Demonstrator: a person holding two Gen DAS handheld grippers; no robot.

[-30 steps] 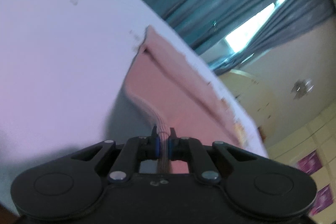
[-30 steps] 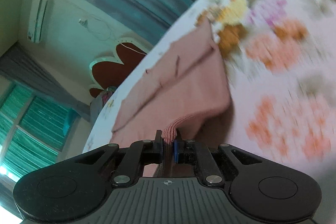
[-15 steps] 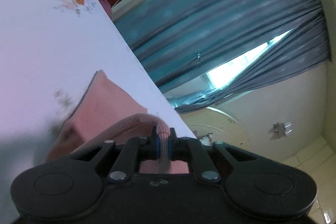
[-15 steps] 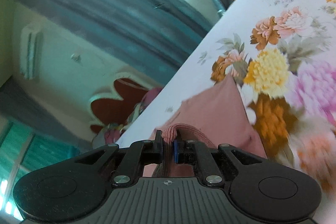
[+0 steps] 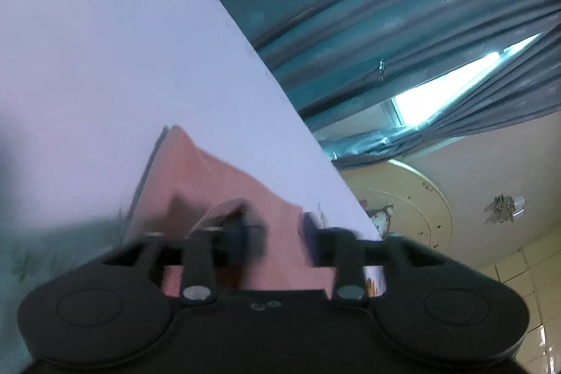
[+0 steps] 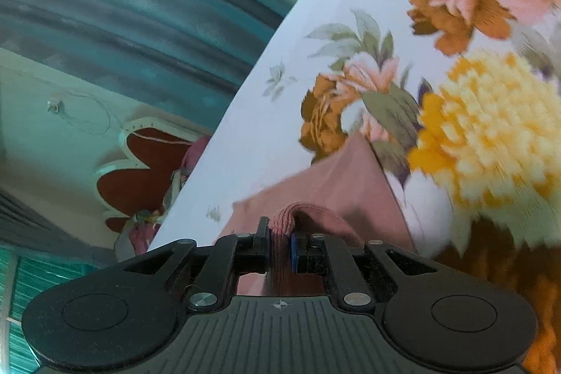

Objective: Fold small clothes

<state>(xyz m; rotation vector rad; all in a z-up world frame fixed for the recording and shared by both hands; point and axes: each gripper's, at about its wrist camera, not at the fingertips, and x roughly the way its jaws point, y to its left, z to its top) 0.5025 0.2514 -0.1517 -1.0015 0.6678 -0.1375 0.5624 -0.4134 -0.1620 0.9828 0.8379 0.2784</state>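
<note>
A small pink garment [image 5: 196, 177] lies folded on the white floral bedsheet [image 5: 105, 58]. In the left wrist view my left gripper [image 5: 277, 233] is open, its fingers blurred and spread, with the ribbed pink hem [image 5: 221, 211] lying loose by the left finger. In the right wrist view my right gripper [image 6: 280, 242] is shut on the ribbed hem [image 6: 285, 216] of the same pink garment [image 6: 336, 184], held low over the sheet [image 6: 350, 23].
Grey-blue curtains [image 5: 385, 6] and a bright window [image 5: 445, 97] lie beyond the bed's far edge. A red flower-shaped headboard [image 6: 140, 163] and some cloth items [image 6: 150, 219] sit at the bed's end. Large printed flowers [image 6: 484, 128] cover the sheet to the right.
Both grippers carried the hem forward over the garment and lowered it, folding it. The left gripper has just opened and let the hem go. The right gripper still holds it.
</note>
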